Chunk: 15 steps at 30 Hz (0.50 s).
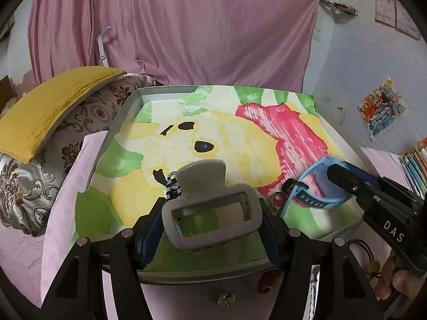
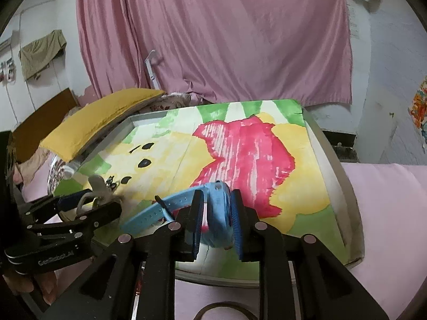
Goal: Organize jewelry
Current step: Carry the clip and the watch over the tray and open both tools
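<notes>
Over a shallow grey tray [image 1: 125, 112] lined with a bright painted paper, left gripper [image 1: 213, 226] clamped on a grey plastic claw hair clip [image 1: 210, 202], right gripper [image 2: 216, 224] clenched on a blue rubber-strapped watch [image 2: 213, 200]; placing step, probably next lowering and releasing.

Matt grey plastic hair clip [image 1: 210, 208]

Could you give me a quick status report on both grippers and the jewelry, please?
Left gripper shut on grey hair claw. Right gripper shut on blue watch. Both over painted tray. Nothing in the way.
</notes>
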{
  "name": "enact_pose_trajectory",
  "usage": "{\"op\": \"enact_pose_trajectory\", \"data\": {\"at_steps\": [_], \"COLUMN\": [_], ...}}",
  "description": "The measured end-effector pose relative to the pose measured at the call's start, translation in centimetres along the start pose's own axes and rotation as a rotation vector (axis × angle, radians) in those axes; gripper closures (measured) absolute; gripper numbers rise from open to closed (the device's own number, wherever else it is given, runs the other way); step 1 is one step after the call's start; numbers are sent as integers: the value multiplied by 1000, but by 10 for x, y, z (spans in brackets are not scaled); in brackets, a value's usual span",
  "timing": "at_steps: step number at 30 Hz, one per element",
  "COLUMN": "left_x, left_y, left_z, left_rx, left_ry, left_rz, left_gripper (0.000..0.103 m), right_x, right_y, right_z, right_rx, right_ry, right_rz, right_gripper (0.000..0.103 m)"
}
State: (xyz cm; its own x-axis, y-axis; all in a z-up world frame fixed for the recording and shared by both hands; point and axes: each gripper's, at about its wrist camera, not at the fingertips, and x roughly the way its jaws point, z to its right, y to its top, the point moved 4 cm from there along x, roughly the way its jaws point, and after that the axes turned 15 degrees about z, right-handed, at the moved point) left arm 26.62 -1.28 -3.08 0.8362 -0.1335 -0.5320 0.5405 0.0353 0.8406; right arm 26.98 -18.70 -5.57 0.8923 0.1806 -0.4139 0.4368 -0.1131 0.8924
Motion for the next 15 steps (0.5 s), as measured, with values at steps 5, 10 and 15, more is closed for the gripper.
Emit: {"op": "enact_pose_trajectory", "data": {"at_steps": [5, 10, 15], "left_x": [-8, -28, -52], "left_y": [1, 4, 5], "left_z": [-7, -12, -14], "left_rx": [-50, -81, -75], "left_ry": [-6, -7, 38], "left_rz": [34, 116, 212], "left_gripper": [29, 20, 9], "right_x": [-15, -50, -81], "right_y": [3, 15, 27], "right_z": [-2, -3, -2], "right_rx": [3, -47, -84], "right_ry": [10, -34, -72], "right_rz": [50, 174, 280], "right_gripper": [84, 55, 39]}}
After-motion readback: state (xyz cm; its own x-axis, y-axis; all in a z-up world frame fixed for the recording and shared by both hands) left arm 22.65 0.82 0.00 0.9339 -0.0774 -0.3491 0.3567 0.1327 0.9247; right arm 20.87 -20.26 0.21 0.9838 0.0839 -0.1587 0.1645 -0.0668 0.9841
